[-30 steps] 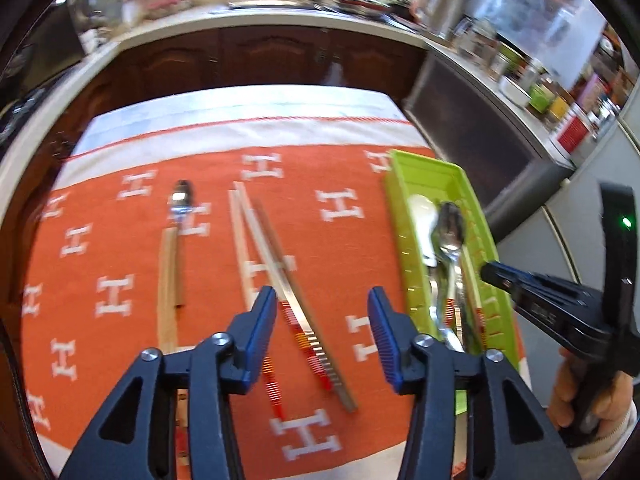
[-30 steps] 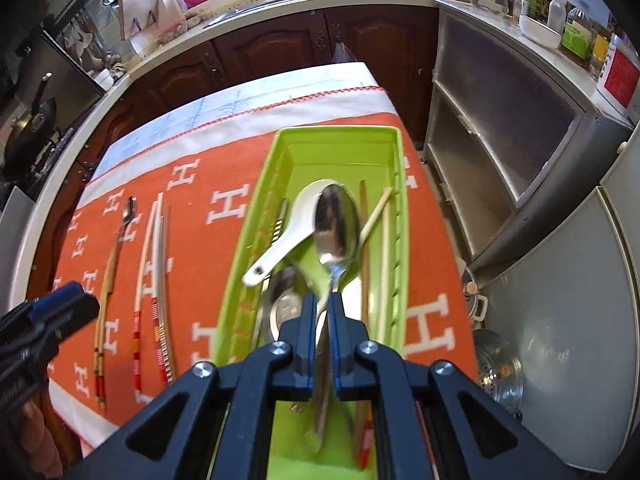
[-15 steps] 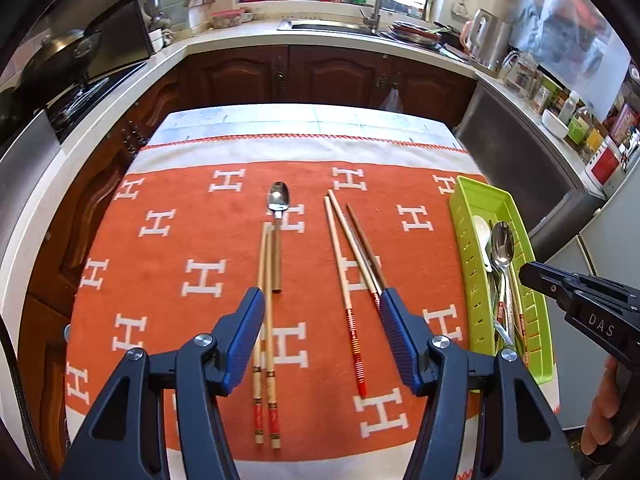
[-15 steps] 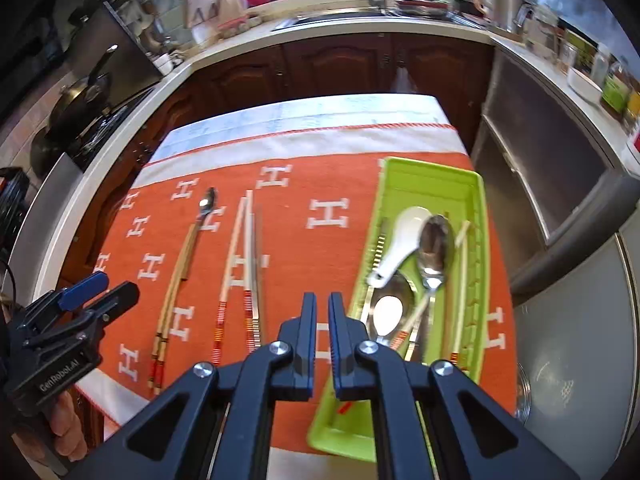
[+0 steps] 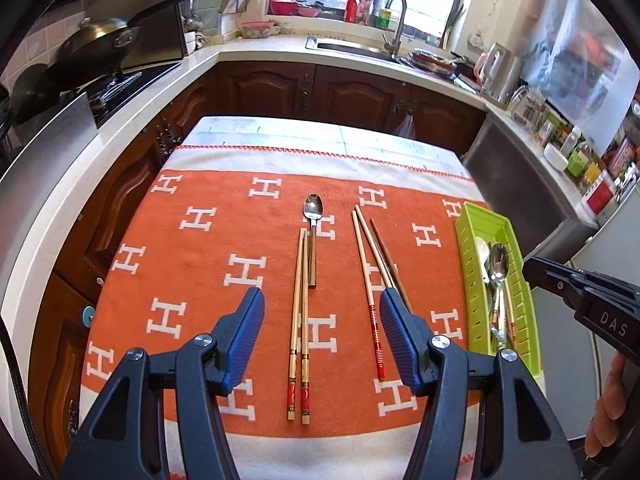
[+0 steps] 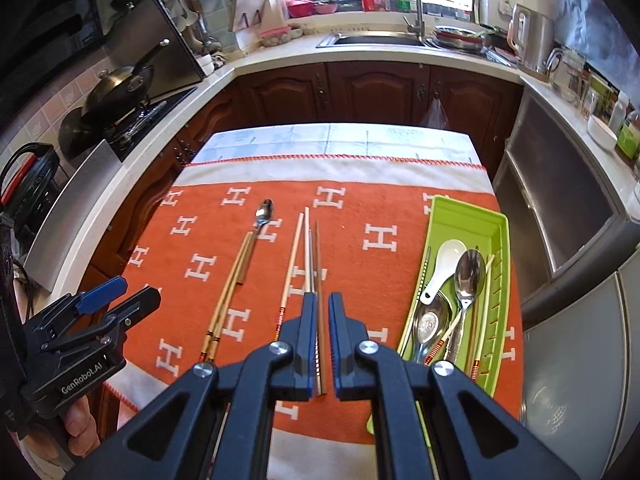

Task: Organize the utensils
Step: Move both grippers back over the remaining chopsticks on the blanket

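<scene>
Left gripper (image 5: 322,322) spread, empty, above the chopstick pair (image 5: 299,320) and spoon (image 5: 313,236) on the cloth (image 5: 192,264). Right gripper (image 6: 323,334) pressed together, empty, over the second chopstick set (image 6: 306,256). Tray (image 6: 502,248) to the right already holds spoons. Risk: chopsticks lie touching, so a pinch may take one and roll the other; the spoon just beside could get dragged.

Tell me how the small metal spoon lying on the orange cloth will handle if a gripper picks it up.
The small spoon looks rigid polished metal, so probably stiff yet slippery between pads. Its handle is thin and lies flat on the orange cloth, likely hard to get under. Bowl-heavy, it may tilt if gripped at the handle's end.
</scene>
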A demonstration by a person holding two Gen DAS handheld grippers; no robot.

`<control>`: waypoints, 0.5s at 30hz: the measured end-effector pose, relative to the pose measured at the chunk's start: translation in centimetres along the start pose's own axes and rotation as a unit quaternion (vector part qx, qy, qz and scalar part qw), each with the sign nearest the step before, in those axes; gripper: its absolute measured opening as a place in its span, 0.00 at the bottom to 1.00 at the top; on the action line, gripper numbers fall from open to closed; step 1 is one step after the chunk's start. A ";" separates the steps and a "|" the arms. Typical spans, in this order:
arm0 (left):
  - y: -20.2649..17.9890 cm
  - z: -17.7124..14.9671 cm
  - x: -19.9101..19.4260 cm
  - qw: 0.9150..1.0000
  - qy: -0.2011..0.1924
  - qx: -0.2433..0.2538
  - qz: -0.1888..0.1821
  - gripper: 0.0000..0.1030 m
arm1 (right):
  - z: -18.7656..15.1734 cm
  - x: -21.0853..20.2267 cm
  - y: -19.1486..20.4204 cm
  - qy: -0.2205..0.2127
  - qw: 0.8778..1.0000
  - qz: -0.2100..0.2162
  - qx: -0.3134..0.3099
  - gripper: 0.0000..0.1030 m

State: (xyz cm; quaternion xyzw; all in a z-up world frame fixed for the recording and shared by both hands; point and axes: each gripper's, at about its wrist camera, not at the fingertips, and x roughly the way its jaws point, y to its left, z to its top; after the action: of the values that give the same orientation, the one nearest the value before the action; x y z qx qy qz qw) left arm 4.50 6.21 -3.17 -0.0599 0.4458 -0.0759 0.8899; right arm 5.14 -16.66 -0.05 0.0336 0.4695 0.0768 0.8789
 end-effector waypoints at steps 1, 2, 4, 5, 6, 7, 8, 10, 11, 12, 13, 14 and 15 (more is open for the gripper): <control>0.2 0.0 -0.4 1.000 -0.003 -0.002 -0.002 0.56 | 0.0 -0.4 0.3 -0.002 1.000 -0.002 -0.004 0.06; 0.3 0.0 -0.8 1.000 -0.006 -0.003 -0.003 0.56 | 0.1 -0.6 0.6 -0.003 1.000 -0.002 -0.007 0.06; 0.5 0.1 -1.6 1.000 -0.013 -0.004 -0.003 0.56 | 0.1 -1.1 1.1 -0.002 1.000 -0.002 -0.012 0.06; 0.7 0.1 -2.0 1.000 -0.015 -0.005 -0.004 0.56 | 0.2 -1.2 1.2 -0.001 1.000 -0.002 -0.012 0.06; 0.8 0.2 -2.3 1.000 -0.016 -0.005 -0.005 0.56 | 0.3 -1.3 1.4 0.000 1.000 -0.001 -0.013 0.06; 0.9 0.3 -2.6 1.000 -0.017 -0.007 -0.006 0.56 | 0.4 -1.4 1.6 0.001 1.000 0.000 -0.014 0.06; 1.1 0.3 -2.8 1.000 -0.019 -0.008 -0.006 0.56 | 0.5 -1.5 1.8 0.002 1.000 0.000 -0.016 0.06; 1.5 0.6 -3.2 1.000 -0.021 -0.012 -0.005 0.56 | 0.7 -1.6 2.2 0.004 1.000 -0.001 -0.020 0.06; 1.8 0.7 -3.4 1.000 -0.022 -0.015 -0.005 0.56 | 0.8 -1.6 2.5 0.006 1.000 0.000 -0.022 0.06; 2.0 0.8 -3.4 1.000 -0.023 -0.018 -0.006 0.56 | 0.9 -1.6 2.6 0.007 1.000 0.000 -0.022 0.06; 2.2 1.0 -3.5 0.999 -0.022 -0.022 -0.007 0.56 | 1.0 -1.6 2.8 0.009 1.000 0.001 -0.024 0.06; 2.5 1.1 -3.5 0.999 -0.023 -0.025 -0.008 0.56 | 1.1 -1.6 3.0 0.011 1.000 0.001 -0.025 0.06; 2.7 1.2 -3.4 0.999 -0.022 -0.028 -0.007 0.56 | 1.1 -1.6 3.1 0.012 1.000 0.001 -0.027 0.06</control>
State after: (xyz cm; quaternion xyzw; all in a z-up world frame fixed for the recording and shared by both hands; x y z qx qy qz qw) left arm 3.68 9.53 -0.21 -0.0902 0.4275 -0.0684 0.8969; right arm 4.88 -13.85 2.30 0.0095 0.4777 0.0902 0.8738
